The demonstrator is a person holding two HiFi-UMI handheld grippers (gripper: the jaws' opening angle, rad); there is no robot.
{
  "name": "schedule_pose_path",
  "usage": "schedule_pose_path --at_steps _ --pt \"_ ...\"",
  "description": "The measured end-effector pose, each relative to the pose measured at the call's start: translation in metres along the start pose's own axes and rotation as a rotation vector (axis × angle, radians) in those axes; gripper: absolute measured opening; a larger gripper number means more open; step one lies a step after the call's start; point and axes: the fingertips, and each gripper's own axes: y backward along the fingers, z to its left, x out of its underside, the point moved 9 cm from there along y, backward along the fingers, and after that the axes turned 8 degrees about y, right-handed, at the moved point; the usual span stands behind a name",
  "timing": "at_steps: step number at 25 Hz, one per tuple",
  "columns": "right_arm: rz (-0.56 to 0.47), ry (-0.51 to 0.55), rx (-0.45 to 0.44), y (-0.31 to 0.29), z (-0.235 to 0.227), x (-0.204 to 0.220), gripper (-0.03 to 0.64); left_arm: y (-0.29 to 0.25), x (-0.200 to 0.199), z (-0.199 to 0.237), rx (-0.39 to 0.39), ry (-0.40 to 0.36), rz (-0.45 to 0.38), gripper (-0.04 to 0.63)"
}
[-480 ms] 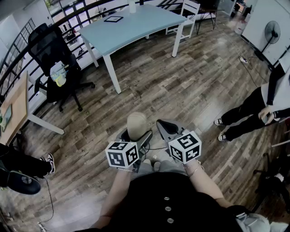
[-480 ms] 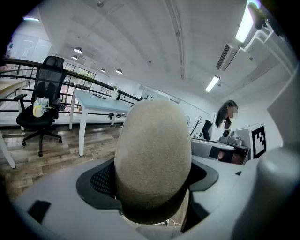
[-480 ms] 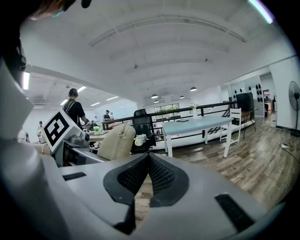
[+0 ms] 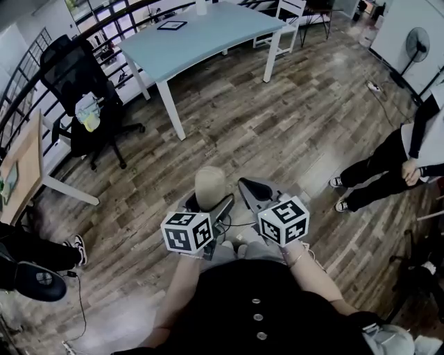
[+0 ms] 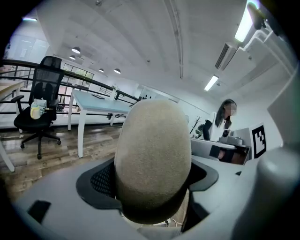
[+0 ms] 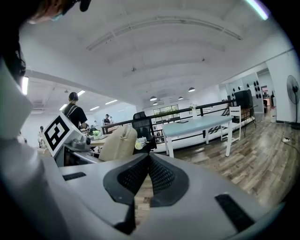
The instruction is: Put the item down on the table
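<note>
**Beige item gripped in the left gripper, well short of the table**

The left gripper [image 4: 208, 205] was clamped on a beige rounded item [image 4: 209, 187]. Its jaws stood wide apart, and the black mesh pads [image 5: 101, 180] pressed against the item's two sides. In the left gripper view the item filled the middle of the frame. It had a fuzzy, felt-like surface and a domed top that rose above the jaws.

The item was held in the air in front of the person's body, over the wooden plank floor [image 4: 277, 132]. It was well apart from the light blue table [image 4: 208, 35] at the far side of the room. A dark tablet [image 4: 172, 25] lay on that tabletop.

The right gripper [image 6: 149, 164] was just beside the left one. Its jaws were closed against each other with nothing between them. Each gripper carried a marker cube, the left cube [image 4: 186, 232] and the right cube [image 4: 283, 220], both near the person's dark top.

A black office chair [image 4: 76, 90] with a pale yellow bundle [image 4: 89, 112] on its seat stood to the left of the table. A wooden desk [image 4: 21, 166] showed at the left edge. A white chair [image 4: 288, 14] stood beyond the table. A bystander in dark trousers [image 4: 388, 170] stood at the right, with a standing fan [image 4: 431, 52] behind.
</note>
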Motion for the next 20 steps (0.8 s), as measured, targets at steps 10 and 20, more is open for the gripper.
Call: schedule_pose_path --at_steps 10,20 --pt "-0.038 -0.030 0.025 -0.033 -0.002 -0.002 0.005 -0.009 -0.025 0.031 0.040 -0.016 -0.015 0.414" --pt "-0.002 -0.051 0.040 -0.070 -0.020 -0.003 0.005 -0.027 -0.040 0.060 0.049 0.020 0.001 0.414"
